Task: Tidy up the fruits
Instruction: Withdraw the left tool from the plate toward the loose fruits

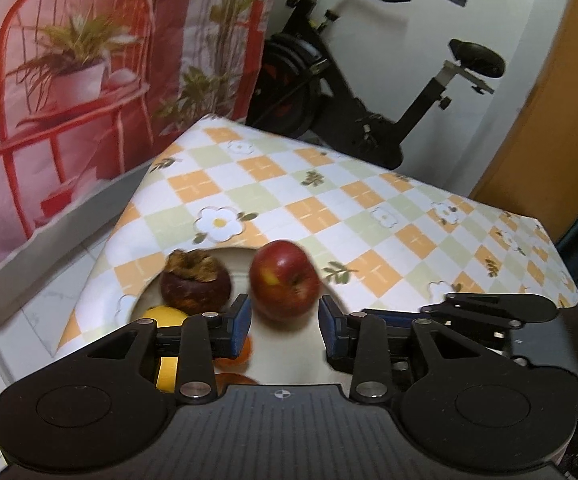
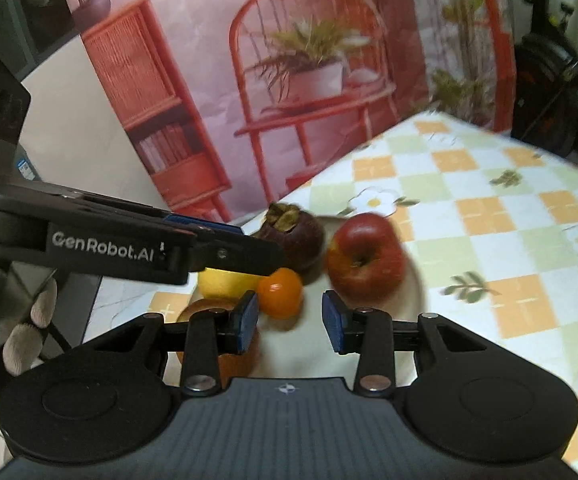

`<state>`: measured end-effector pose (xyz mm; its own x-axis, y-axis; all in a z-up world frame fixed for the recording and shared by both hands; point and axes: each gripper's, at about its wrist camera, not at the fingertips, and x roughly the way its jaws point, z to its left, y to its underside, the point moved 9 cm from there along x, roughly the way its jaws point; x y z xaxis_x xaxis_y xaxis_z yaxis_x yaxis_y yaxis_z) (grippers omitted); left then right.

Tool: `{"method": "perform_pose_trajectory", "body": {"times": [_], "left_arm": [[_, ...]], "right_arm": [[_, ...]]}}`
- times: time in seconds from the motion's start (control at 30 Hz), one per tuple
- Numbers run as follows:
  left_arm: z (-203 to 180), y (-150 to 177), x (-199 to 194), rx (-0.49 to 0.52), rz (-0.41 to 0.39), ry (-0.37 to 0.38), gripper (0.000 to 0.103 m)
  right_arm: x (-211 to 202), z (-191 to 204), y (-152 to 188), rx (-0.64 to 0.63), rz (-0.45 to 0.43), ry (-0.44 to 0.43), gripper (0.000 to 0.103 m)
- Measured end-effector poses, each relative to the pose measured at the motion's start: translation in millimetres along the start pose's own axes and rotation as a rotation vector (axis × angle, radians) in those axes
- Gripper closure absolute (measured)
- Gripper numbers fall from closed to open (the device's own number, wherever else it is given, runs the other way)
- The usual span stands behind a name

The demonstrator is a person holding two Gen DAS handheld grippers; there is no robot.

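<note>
On the plate at the desk's edge, left to right: lemon, mangosteen, tangerine, apple. Your left tongs gape wide toward the apple, likely your pick; your right tongs hover wide, empty.

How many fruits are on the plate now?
5 visible: a red apple at the right, a mangosteen at the back, a lemon at the left, a small orange in the middle, and a brownish fruit partly behind the right tool. Others may be hidden.
</note>
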<state>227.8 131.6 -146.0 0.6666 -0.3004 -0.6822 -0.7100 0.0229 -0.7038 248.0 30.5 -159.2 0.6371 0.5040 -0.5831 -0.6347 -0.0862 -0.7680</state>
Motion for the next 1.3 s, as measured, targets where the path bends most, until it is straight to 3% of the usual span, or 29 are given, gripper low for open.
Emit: {"method": "perform_pose_trajectory", "body": {"times": [0.53, 0.87, 1.07, 1.3], "left_arm": [[-96.6, 1.3, -11.2, 0.057, -0.107, 0.074, 0.063], [-146.3, 23.4, -7.0, 0.084, -0.106, 0.134, 0.063], [-167.3, 44.0, 1.7, 0.083, -0.071, 0.175, 0.064], [-173.9, 70.4, 10.1, 0.091, -0.031, 0.183, 0.064]], "right_arm": [[-129.4, -54.8, 21.2, -0.005, -0.206, 0.178, 0.063], [-186.0, -86.4, 48.1, 0.038, -0.28, 0.3, 0.063], [-207.9, -103.8, 81.8, 0.066, -0.267, 0.352, 0.063], [-199.0, -107.2, 127.3, 0.072, -0.178, 0.365, 0.063]]}}
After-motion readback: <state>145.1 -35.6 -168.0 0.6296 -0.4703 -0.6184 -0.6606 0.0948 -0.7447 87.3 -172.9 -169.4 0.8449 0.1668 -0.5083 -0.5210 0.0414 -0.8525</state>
